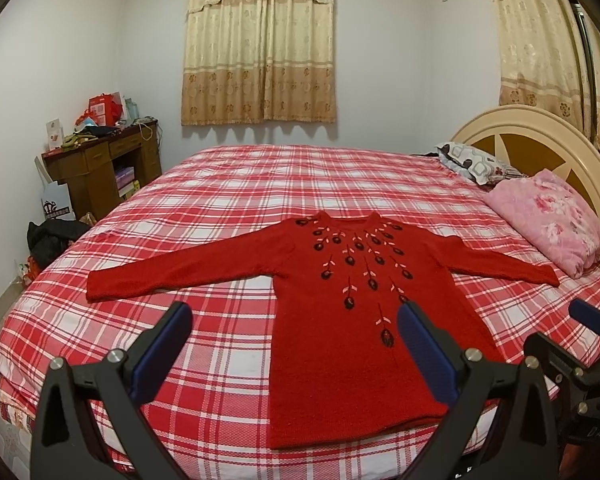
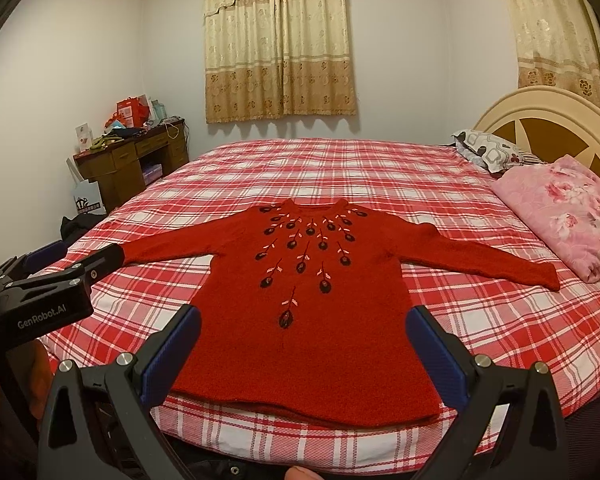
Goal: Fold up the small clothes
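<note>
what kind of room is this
A home bedroom, most likely: a bed with a plaid sheet and headboard, pillows beside it, and a curtained window behind.

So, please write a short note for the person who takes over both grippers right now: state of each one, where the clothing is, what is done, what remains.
Left gripper: open, holds nothing, above the near edge of the bed.
Right gripper: open, holds nothing, over the hem.
Red knitted sweater with dark embroidered flowers: lies flat, front up, both sleeves spread out, on the red and white checked bedsheet, collar away from you.
Done: sweater laid out; no fold yet.
Left: fold in the sleeves, then fold the body.
</note>
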### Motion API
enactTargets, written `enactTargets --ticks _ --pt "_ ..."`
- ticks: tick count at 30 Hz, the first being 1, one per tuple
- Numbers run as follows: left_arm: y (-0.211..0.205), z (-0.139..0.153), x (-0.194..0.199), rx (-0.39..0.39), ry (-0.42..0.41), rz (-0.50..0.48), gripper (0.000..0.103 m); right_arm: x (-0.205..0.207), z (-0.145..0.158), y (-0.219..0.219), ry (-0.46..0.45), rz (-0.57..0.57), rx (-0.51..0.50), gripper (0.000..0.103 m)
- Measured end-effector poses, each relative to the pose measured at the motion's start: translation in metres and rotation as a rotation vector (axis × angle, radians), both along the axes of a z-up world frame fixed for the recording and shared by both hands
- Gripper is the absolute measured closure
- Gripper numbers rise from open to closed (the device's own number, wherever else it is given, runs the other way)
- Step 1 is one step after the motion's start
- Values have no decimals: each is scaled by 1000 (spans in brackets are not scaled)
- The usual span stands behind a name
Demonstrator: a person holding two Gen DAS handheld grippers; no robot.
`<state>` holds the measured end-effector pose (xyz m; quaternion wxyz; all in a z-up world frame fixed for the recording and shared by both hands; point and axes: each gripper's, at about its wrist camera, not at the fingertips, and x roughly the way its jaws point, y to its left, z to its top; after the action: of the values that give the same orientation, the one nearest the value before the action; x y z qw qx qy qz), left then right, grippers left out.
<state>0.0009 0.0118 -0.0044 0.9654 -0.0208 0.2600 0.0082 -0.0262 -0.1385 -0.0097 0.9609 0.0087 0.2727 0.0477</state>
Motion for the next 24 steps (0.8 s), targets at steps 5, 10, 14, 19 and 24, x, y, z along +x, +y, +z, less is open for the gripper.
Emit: enactTargets --ticks 5,10,14,19,24 --pt "-1 0 1 0 3 -2 0 0 0 -1 -1 -1 9 1" --pt "0 1 1 -1 5 -1 0 0 1 -2 0 -1 12 1" --pt "0 1 1 -3 6 -2 0 1 1 -3 1 -2 16 1" --pt "-1 1 3 -1 15 -4 0 1 1 -4 2 -3 18 1" --pt "-1 1 4 -3 16 -4 0 2 1 -6 4 -3 18 1"
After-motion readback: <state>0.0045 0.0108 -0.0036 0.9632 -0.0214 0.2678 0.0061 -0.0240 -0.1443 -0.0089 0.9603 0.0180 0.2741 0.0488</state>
